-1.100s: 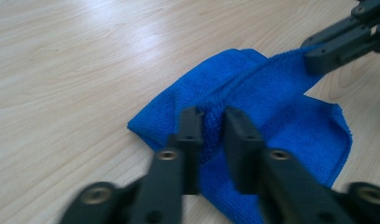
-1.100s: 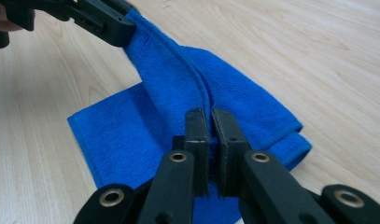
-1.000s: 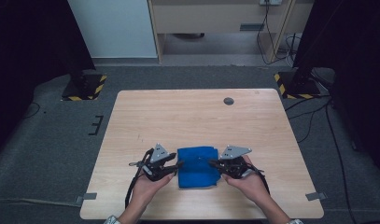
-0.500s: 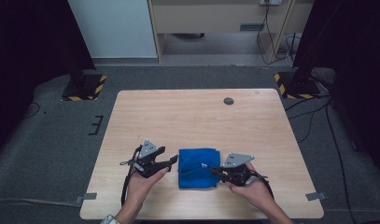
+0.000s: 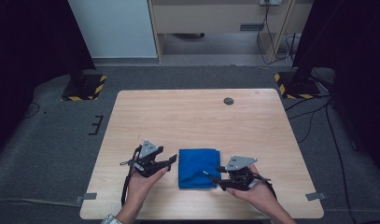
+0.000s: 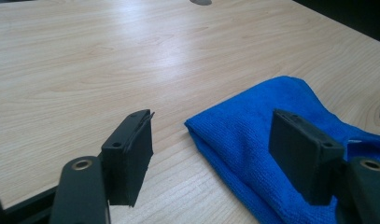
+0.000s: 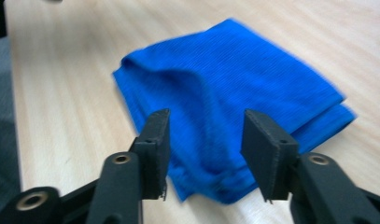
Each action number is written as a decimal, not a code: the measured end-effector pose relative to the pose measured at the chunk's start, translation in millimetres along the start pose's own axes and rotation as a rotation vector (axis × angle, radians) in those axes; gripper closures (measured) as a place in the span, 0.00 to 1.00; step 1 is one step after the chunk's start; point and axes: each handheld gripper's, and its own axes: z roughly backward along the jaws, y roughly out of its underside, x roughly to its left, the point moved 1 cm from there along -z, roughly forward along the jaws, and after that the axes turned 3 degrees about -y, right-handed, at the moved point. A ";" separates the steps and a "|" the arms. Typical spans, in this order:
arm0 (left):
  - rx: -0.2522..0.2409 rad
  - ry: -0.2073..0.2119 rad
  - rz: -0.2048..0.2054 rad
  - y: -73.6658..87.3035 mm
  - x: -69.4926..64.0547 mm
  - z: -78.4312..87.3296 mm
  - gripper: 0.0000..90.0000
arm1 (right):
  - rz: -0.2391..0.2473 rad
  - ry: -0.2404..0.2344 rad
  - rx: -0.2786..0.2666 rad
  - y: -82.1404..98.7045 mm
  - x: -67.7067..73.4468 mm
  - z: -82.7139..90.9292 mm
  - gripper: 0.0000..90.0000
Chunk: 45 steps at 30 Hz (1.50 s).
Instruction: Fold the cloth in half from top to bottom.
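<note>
Two claws flank a folded blue cloth (image 5: 199,167) on the near half of the wooden worktop (image 5: 192,116) in the high view: the left claw (image 5: 172,160), held in the person's left hand (image 5: 141,179), sits just beside the cloth's left edge with its tips clear of the fabric, and the right claw (image 5: 214,178), held in the right hand (image 5: 255,193), has its tips at the cloth's lower right corner. A small dark round mark (image 5: 228,101) lies on the far part of the worktop, well apart from the cloth. From the left gripper view, the left claw (image 6: 211,154) has its jaws parted with nothing clamped; they have just been opening. The left jaw hangs over bare wood and the right jaw stands in front of the cloth (image 6: 257,130), whose rounded folded edge lies between the two without either pad pressing on it. From the right gripper view, which is slightly blurred, the right claw (image 7: 206,154) also has its jaws apart, having just been opening, and the cloth (image 7: 234,93) lies flat on the worktop (image 7: 61,84) beyond and below them, a layered fold visible along its right side. Neither pad presses the fabric, so the cloth rests free.
</note>
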 end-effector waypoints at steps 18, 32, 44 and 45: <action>0.006 -0.036 0.013 2.6 13.6 0.6 0.32 | -0.005 0.027 0.067 -18.3 -10.3 -49.7 0.54; 0.016 -0.101 0.011 1.1 25.0 1.6 0.18 | -0.038 0.166 -0.061 -12.9 -23.0 -11.2 0.16; 0.074 -0.133 0.022 7.2 47.3 -2.8 0.10 | -0.171 0.319 -0.111 1.9 -67.6 21.1 0.09; 0.079 -0.137 0.026 8.3 49.3 -3.7 0.10 | -0.176 0.327 -0.110 4.3 -70.9 22.2 0.09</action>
